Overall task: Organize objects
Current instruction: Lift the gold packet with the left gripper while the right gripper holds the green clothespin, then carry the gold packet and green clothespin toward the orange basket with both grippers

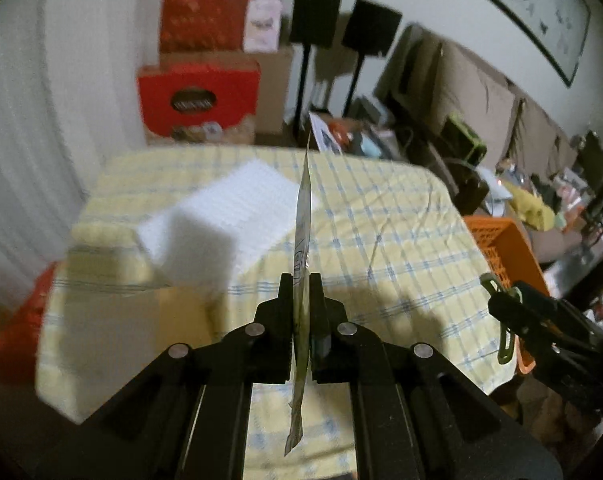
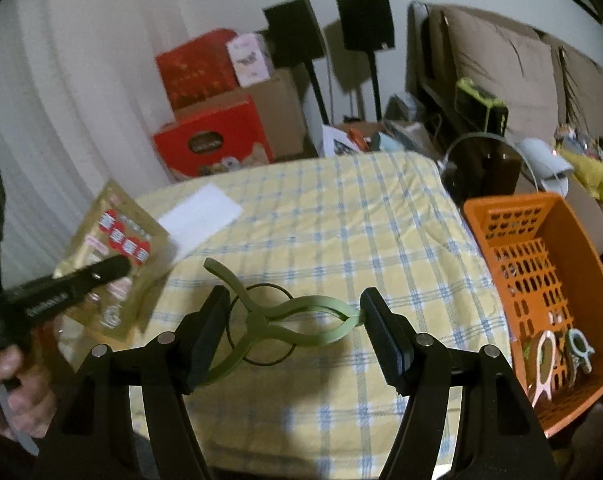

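Observation:
My left gripper [image 1: 300,280] is shut on a flat gold snack packet [image 1: 303,216], seen edge-on above the checked tablecloth [image 1: 381,240]. In the right wrist view the same packet [image 2: 117,240] shows red labels and hangs off the table's left edge in the left gripper [image 2: 121,266]. My right gripper [image 2: 293,304] stands wide, with a large green clip [image 2: 257,320] spanning its jaws and touching both pads, lifted over the cloth [image 2: 341,220]. The left wrist view shows that clip [image 1: 505,344] in the right gripper [image 1: 497,292] at the right.
An orange basket [image 2: 573,232] at the table's right edge holds a pink clip [image 2: 543,364] and a pale blue clip [image 2: 577,346]. A white foam sheet [image 2: 199,216] lies at the far left of the cloth. Red boxes [image 2: 213,144], speaker stands and a sofa stand behind.

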{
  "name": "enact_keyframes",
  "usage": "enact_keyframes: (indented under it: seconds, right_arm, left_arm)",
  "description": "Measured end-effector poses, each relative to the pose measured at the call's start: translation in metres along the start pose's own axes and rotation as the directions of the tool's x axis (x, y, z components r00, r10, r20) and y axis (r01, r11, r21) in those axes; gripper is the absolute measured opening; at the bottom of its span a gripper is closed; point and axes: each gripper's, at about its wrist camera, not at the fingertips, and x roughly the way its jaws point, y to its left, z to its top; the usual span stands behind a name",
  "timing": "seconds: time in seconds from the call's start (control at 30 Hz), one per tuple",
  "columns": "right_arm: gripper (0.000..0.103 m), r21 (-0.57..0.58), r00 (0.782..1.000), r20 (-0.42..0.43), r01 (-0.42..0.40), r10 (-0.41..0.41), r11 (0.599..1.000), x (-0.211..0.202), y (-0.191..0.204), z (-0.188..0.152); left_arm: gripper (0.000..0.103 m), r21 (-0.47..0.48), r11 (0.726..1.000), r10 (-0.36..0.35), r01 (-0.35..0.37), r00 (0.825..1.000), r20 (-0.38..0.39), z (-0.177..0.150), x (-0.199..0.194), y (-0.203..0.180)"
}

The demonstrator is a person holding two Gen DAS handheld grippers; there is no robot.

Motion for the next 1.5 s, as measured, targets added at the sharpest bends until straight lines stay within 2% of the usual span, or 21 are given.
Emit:
enact_keyframes:
  seconds: [0.13, 0.3, 0.4, 0.53, 0.73, 0.9, 1.03, 1.1, 1.17, 1.23, 1.4, 1.5]
  right_arm:
    - [0.069, -0.026, 0.999, 0.041, -0.011, 0.012, 1.000, -0.027, 0.012, -0.003]
    - [0.069, -0.060, 0.994, 0.105, -0.026, 0.033, 0.998, -0.063, 0.026, -0.006]
    - [0.069, -0.086, 0.990, 0.132, -0.034, 0.046, 0.996, -0.082, 0.034, -0.009]
    - [0.069, -0.103, 0.985, 0.158, -0.048, 0.064, 0.993, -0.102, 0.040, -0.013]
    - [0.069, -0.133, 0.978, 0.174, -0.088, 0.111, 0.987, -0.125, 0.043, -0.027]
    - [0.069, -0.169, 0.975, 0.192, -0.082, 0.114, 0.982, -0.146, 0.044, -0.035]
    - [0.069, -0.213, 0.974, 0.207, -0.052, 0.097, 0.976, -0.162, 0.031, -0.035]
    - [0.069, -0.218, 0.973, 0.214, -0.038, 0.086, 0.975, -0.170, 0.022, -0.038]
    - [0.069, -0.202, 0.967, 0.209, -0.102, 0.144, 0.974, -0.179, 0.010, -0.044]
    - [0.069, -0.179, 0.952, 0.213, -0.185, 0.222, 0.966, -0.191, -0.003, -0.052]
    - [0.069, -0.207, 0.948, 0.253, -0.139, 0.190, 0.968, -0.215, -0.011, -0.063]
    - [0.069, -0.182, 0.937, 0.283, -0.155, 0.203, 0.971, -0.226, -0.024, -0.066]
  left_arm:
    - [0.006, -0.040, 0.999, 0.001, 0.001, 0.998, 0.069, -0.005, -0.036, 0.014]
    - [0.006, -0.050, 0.999, 0.024, -0.020, 0.996, 0.084, -0.013, -0.060, 0.020]
    - [0.006, -0.037, 0.999, 0.011, -0.007, 0.996, 0.088, -0.016, -0.075, 0.015]
    - [0.006, -0.024, 1.000, 0.006, -0.002, 0.989, 0.150, -0.018, -0.108, 0.005]
    - [0.006, -0.020, 1.000, 0.014, -0.010, 0.976, 0.215, -0.025, -0.138, -0.005]
    - [0.006, -0.008, 1.000, 0.005, -0.004, 0.973, 0.232, -0.032, -0.151, -0.018]
    - [0.006, 0.020, 0.999, -0.046, 0.043, 0.969, 0.242, -0.034, -0.161, -0.032]
    - [0.006, 0.026, 0.999, -0.048, 0.043, 0.969, 0.244, -0.035, -0.162, -0.039]
    - [0.006, 0.030, 0.999, -0.043, 0.037, 0.971, 0.237, -0.036, -0.159, -0.046]
    - [0.006, 0.010, 0.999, -0.040, 0.039, 0.979, 0.201, -0.036, -0.152, -0.050]
    - [0.006, 0.024, 1.000, -0.024, 0.020, 0.980, 0.196, -0.037, -0.150, -0.067]
    - [0.006, 0.037, 0.999, -0.018, 0.010, 0.979, 0.203, -0.037, -0.153, -0.076]
